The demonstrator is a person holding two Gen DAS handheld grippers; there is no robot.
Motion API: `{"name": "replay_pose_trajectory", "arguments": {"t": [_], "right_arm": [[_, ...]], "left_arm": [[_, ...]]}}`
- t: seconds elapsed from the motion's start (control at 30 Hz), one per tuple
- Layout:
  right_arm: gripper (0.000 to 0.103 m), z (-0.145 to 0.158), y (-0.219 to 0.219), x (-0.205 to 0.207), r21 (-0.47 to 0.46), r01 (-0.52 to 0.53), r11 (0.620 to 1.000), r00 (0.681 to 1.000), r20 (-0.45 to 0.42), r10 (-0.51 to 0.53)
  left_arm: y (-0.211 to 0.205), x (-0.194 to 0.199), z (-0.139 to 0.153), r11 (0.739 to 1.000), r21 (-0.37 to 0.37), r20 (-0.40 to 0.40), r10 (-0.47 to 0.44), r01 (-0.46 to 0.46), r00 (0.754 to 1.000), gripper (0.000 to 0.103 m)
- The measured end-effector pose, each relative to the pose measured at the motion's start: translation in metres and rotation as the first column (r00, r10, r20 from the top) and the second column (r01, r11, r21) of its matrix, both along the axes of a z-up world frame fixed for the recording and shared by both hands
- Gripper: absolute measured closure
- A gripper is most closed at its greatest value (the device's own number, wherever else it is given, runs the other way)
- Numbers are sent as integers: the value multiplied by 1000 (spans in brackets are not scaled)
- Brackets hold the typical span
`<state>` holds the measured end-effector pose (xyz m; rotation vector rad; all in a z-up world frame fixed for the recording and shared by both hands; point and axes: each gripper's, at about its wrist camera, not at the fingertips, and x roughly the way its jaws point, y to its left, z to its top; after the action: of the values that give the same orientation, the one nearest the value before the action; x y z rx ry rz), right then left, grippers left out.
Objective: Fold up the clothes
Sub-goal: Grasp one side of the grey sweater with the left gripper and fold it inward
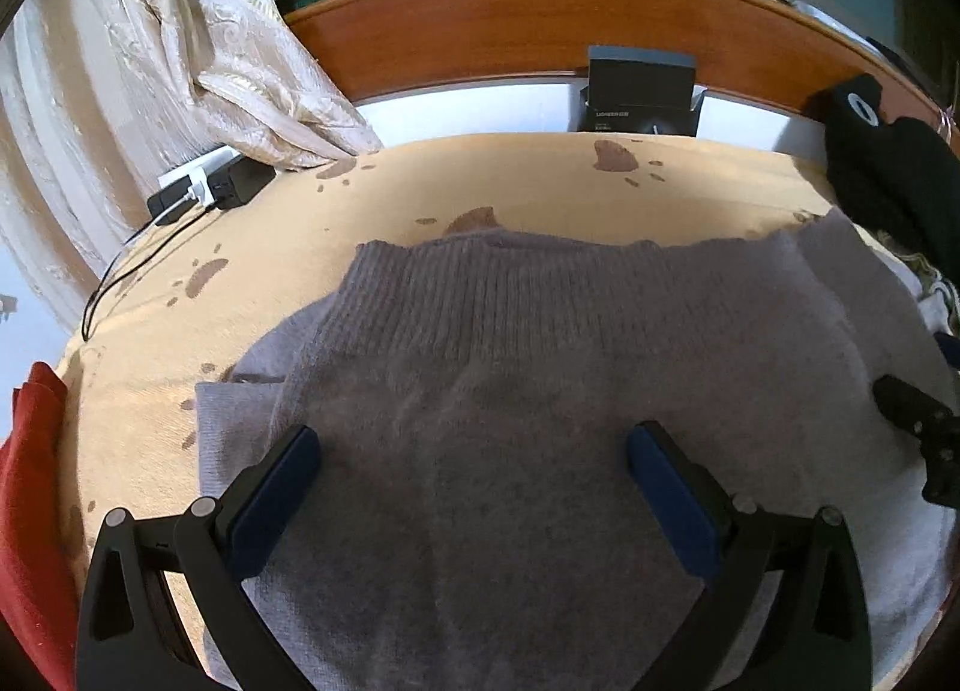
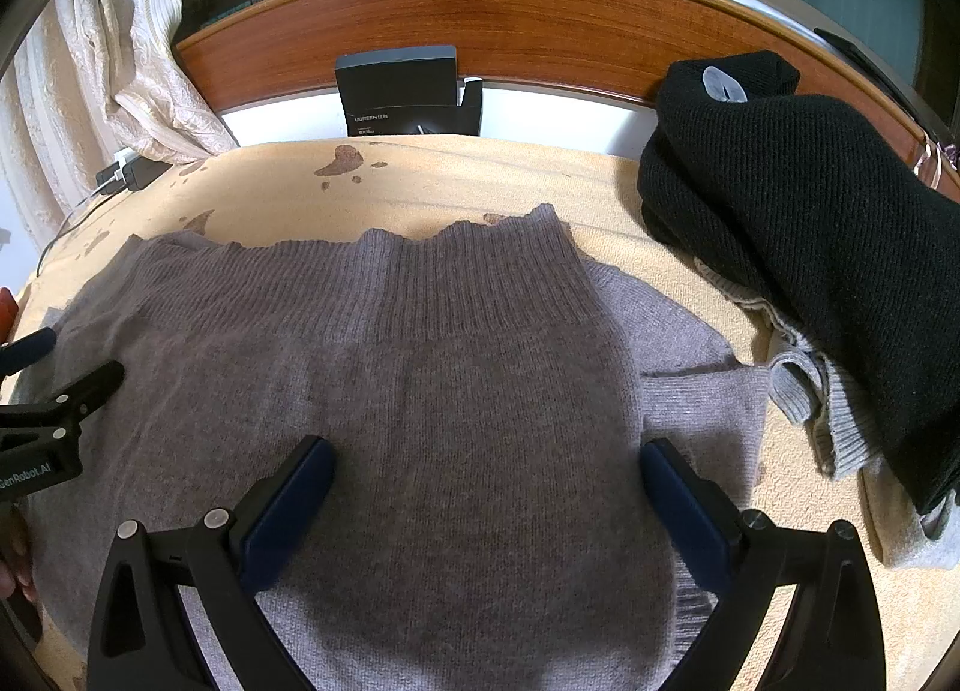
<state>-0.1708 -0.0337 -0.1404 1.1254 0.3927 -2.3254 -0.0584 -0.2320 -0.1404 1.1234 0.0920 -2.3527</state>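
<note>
Hovering over a fuzzy grey-mauve knit sweater, both grippers are empty right now: the left gripper has its blue-padded fingers spread wide apart above the fabric, and the right gripper looks just the same, fingers wide apart with nothing between them. The sweater lies spread on a peach blanket with brown paw-like prints, which covers a bed with a reddish wooden headboard. Its ribbed band points toward the headboard, and the side parts already look tucked in, so this reads as mid-fold, probably between grabs. Next move, as a guess: each gripper picks a corner or edge, pinches only the layers it wants, and carries them over evenly so the soft knit doesn't bunch. Off to the right sits a black knit garment on top of a light grey ribbed one, close enough to snag. A red cloth is at the left edge.
</note>
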Motion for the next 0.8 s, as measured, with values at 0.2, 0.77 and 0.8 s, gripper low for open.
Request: {"name": "replay_pose_trajectory", "arguments": {"t": [0.2, 0.77, 0.8], "right_arm": [[0, 0, 0, 0, 0, -3, 1000, 1000, 0, 3], [0, 1, 1, 0, 1, -3, 1000, 1000, 0, 3], [0, 1, 1, 0, 1, -3, 1000, 1000, 0, 3]], "left_arm": [[24, -3, 2, 983, -184, 32, 7, -1, 999, 0], [112, 18, 23, 915, -314, 32, -257, 253, 966, 0], [109, 21, 25, 927, -279, 19, -256, 251, 966, 0]]}}
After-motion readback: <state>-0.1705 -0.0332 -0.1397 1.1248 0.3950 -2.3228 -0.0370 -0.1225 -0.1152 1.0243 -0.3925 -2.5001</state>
